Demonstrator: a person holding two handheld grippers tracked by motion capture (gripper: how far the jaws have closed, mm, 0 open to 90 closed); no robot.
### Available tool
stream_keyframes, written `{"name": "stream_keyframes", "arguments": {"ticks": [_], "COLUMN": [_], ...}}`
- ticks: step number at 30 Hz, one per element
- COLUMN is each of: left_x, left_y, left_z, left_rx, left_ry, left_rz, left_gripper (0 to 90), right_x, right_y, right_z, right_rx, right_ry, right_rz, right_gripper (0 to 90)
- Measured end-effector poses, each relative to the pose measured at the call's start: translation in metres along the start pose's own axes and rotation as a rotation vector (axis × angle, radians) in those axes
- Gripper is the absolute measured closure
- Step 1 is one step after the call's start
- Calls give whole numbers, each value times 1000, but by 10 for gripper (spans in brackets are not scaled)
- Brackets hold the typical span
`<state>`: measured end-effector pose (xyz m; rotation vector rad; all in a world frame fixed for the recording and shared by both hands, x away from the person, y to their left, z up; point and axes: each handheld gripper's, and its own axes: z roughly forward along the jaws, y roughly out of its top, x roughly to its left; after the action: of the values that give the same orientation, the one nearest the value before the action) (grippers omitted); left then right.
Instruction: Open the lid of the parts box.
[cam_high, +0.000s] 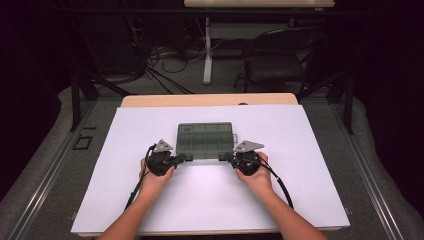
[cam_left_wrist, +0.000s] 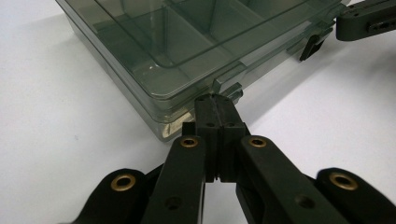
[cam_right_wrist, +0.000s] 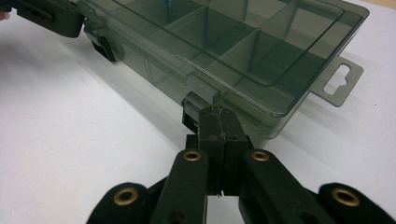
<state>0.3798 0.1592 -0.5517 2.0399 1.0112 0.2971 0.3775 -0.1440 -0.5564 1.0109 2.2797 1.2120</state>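
A smoky translucent compartment box (cam_high: 205, 139) lies lid down near the middle of the white sheet; its cells look empty. My left gripper (cam_high: 184, 157) is shut, and its tip (cam_left_wrist: 215, 100) touches the box's (cam_left_wrist: 187, 42) front edge at a latch (cam_left_wrist: 229, 83). My right gripper (cam_high: 224, 157) is also shut, its tip (cam_right_wrist: 217, 114) pressed against the other latch (cam_right_wrist: 201, 92) of the box (cam_right_wrist: 233, 42). Each gripper view shows the other gripper farther along the same edge: the right gripper (cam_left_wrist: 364, 21) and the left gripper (cam_right_wrist: 46, 14). Nothing is held between either pair of jaws.
The white sheet (cam_high: 210, 200) covers a wooden table (cam_high: 210, 100). A hang tab (cam_right_wrist: 338, 81) sticks out from the box's right end. Behind the table stand a folding chair (cam_high: 275, 60), a desk leg (cam_high: 207, 50) and floor cables (cam_high: 165, 55).
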Motion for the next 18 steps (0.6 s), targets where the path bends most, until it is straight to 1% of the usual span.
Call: {"name": "stream_keyframes", "arguments": {"ticks": [6, 8, 9, 10, 11, 12, 13, 14, 15, 17, 18], "left_x": [-1, -1, -1, -1, -2, -2, -3, -4, -4, -5, -5], "left_y": [1, 1, 1, 2, 3, 4, 5, 6, 7, 9, 9], "left_z": [0, -1, -1, -2, -2, -3, -4, -4, -4, -5, -5], "left_rx": [-2, -9, -13, -17, -23, -29, -32, -37, -37, -46, -50], "left_ry": [-1, -4, -8, -8, -10, -14, -9, -2, 2, 8, 7], "left_rz": [-2, -2, -8, -3, -6, -6, -4, -4, 2, -2, -9], "left_gripper": [900, 900, 900, 900, 900, 900, 900, 900, 900, 900, 900], "right_x": [0, 1, 1, 1, 2, 2, 2, 2, 1, 0, -1], "right_y": [0, 0, 1, 1, 1, 2, 2, 3, 4, 6, 7], "right_z": [0, 0, 0, 0, -1, -1, -1, -3, -3, -5, -6], "right_rx": [0, -8, -6, -17, -7, -12, -25, -19, -34, -30, -43], "right_ry": [0, 1, 2, 0, -1, -2, -4, -3, -10, -11, -16], "right_rz": [0, 1, 1, -1, -3, -2, -2, 1, 2, 9, 20], "right_gripper": [900, 900, 900, 900, 900, 900, 900, 900, 900, 900, 900]}}
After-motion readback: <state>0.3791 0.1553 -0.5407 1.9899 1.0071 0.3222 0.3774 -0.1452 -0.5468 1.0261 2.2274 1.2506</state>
